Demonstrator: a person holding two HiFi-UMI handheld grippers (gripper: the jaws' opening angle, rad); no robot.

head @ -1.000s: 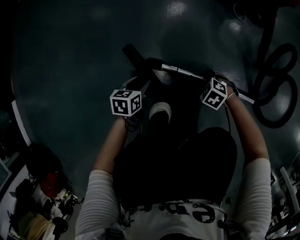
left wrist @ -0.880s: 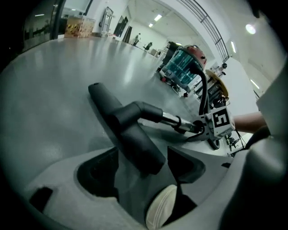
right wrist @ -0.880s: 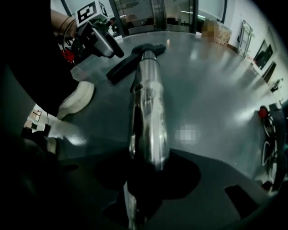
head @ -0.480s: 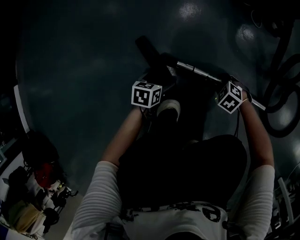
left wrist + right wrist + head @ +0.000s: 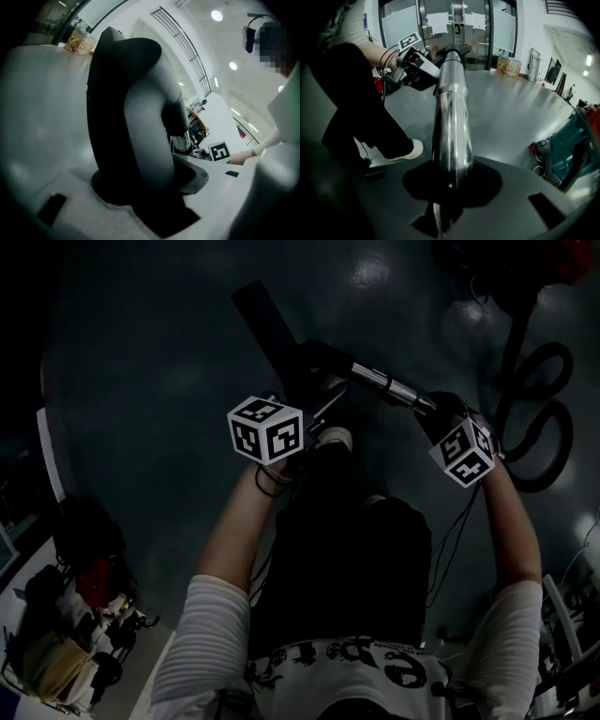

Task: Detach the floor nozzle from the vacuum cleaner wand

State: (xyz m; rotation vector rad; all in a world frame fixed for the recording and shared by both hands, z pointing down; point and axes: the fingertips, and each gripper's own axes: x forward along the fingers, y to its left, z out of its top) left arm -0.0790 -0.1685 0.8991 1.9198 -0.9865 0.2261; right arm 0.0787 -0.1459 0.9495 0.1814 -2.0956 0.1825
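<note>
The dark floor nozzle [image 5: 267, 320] joins the chrome wand [image 5: 389, 385] at a grey neck [image 5: 150, 140], and the whole piece is up off the floor. My left gripper [image 5: 302, 381] has that neck between its jaws [image 5: 154, 187]; the jaws are closing and press on it. Farther down the tube, my right gripper [image 5: 436, 416] is shut on the wand [image 5: 451, 117], which runs out from between its jaws [image 5: 450, 187]. The right gripper view shows the left gripper [image 5: 417, 65] at the wand's far end. The joint itself is partly hidden.
A black hose [image 5: 539, 418] lies coiled on the floor at the right, near a red vacuum body [image 5: 562, 259]. A teal machine [image 5: 567, 150] stands beside it. The person's white shoe [image 5: 333, 439] is under the wand. Bags and clutter [image 5: 84, 615] sit at lower left.
Both grippers have come up toward the camera, and the nozzle and wand rose with them. The left gripper's cube shifted left, and the nozzle now shows larger at the top.
</note>
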